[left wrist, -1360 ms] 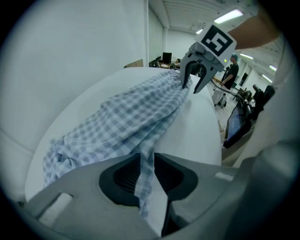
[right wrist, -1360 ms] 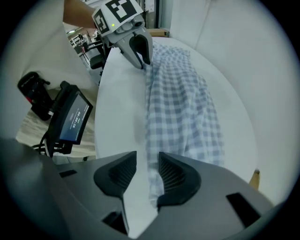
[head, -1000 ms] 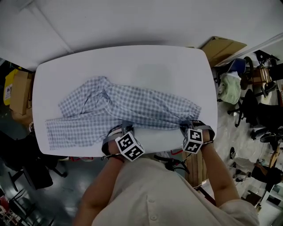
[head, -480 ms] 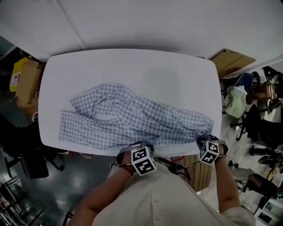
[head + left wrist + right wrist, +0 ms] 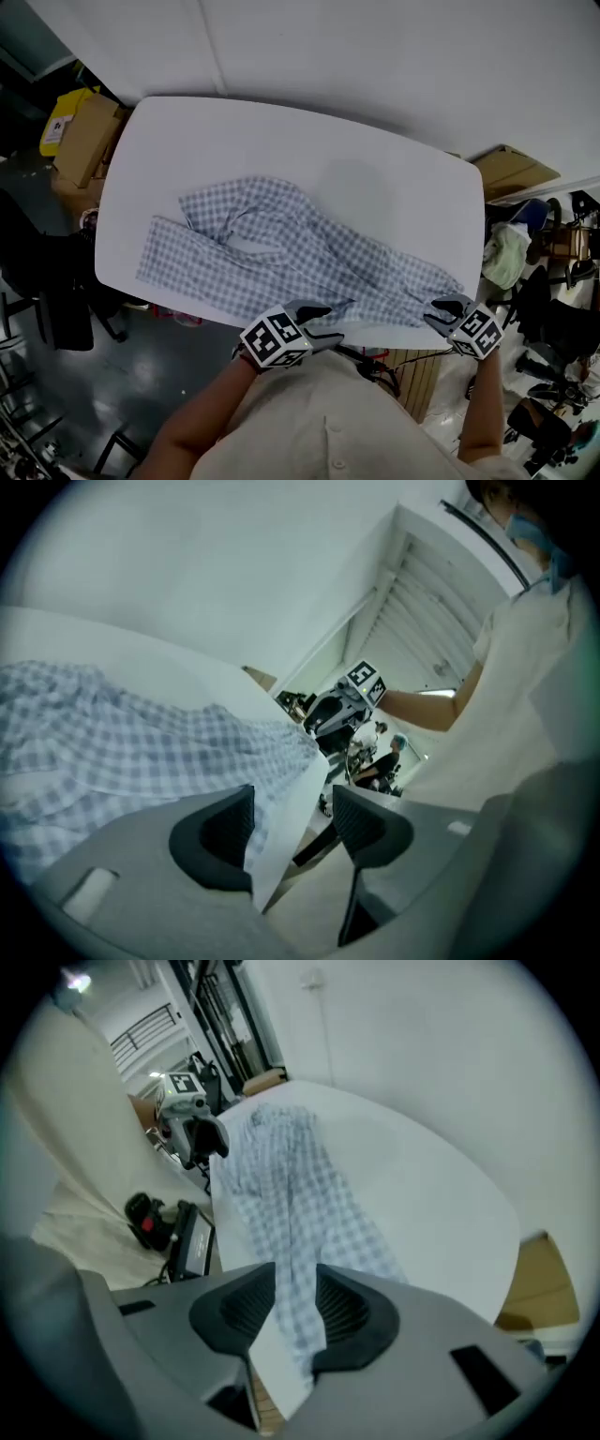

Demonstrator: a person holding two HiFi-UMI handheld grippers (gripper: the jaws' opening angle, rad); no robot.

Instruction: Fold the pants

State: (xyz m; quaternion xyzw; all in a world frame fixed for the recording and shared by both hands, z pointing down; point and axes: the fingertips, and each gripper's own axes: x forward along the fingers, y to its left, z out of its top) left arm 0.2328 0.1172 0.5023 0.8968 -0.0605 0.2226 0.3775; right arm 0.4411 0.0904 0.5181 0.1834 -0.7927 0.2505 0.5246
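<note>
The blue checked pants [image 5: 281,258] lie spread lengthwise on the white table [image 5: 281,141], their near edge along the table's front rim. My left gripper [image 5: 319,328] hovers just off that rim. Its jaws have just been opening and stand wide, with nothing between them; the left gripper view has the pants [image 5: 112,752] and the table edge beyond my left gripper [image 5: 292,808]. My right gripper [image 5: 448,307] hangs over the leg ends at the right corner. Its jaws have just been opening too; in its own view my right gripper [image 5: 295,1283] is clear of the cloth [image 5: 291,1185] below.
Cardboard boxes stand on the floor at the left [image 5: 84,141] and behind the right corner [image 5: 511,169]. Chairs and clutter [image 5: 553,281] crowd the right side. A black device [image 5: 150,1218] lies on the floor by the table's near edge.
Both grippers were shut on the pants' near edge and dragged it toward the front rim. Now both have let go, opened and lifted off the cloth.
</note>
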